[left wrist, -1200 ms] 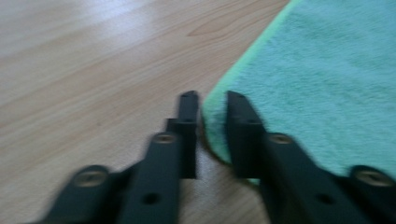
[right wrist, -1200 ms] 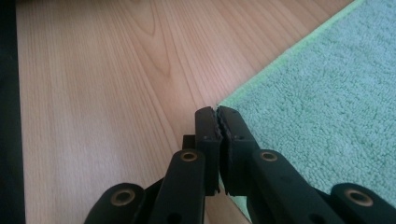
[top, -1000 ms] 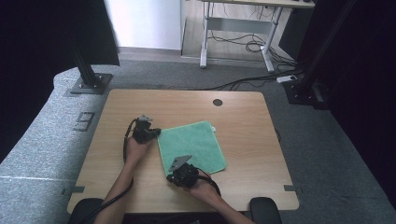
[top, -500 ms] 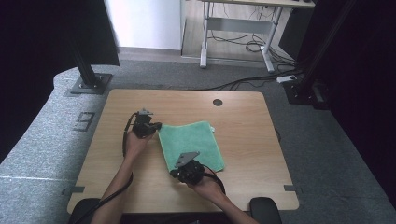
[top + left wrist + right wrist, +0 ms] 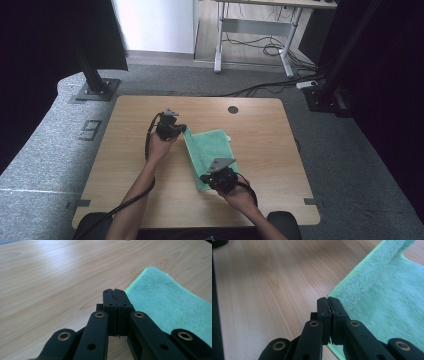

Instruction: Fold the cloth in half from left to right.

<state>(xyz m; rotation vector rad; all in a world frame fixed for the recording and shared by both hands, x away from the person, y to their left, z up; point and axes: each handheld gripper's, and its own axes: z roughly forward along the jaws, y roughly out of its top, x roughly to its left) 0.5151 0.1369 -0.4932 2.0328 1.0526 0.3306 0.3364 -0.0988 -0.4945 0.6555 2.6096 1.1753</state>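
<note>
Tongs first: left gripper (image 5: 183,129), jaws pressed flat together, clamped on the far left corner of the green towel (image 5: 214,146), held just above the table (image 5: 125,165); in the left gripper view (image 5: 115,291) black jaws closed tight, with the towel (image 5: 170,302) meeting their right side and running off to the right over the wood. Right gripper (image 5: 205,178), likewise closed, pinching the near left corner of the same towel; in the right gripper view (image 5: 328,299) jaws shut to a thin toothed line, with the fluffy towel (image 5: 392,302) edge drawn up to their tips and the rest lying flat beyond. Seen from the high view, left edge of the towel lifted between the two grippers and leaning rightward over the part that lies on the table, roughly at the table's middle, slightly right. Grey three-cornered plate atop each gripper, black cable trailing back along each forearm toward the bottom edge. Farther out: round hole (image 5: 233,109) in the tabletop near its far edge, well apart from the towel; grey carpet (image 5: 350,150) around the table; cables (image 5: 260,50) on the floor under a desk at the back
</note>
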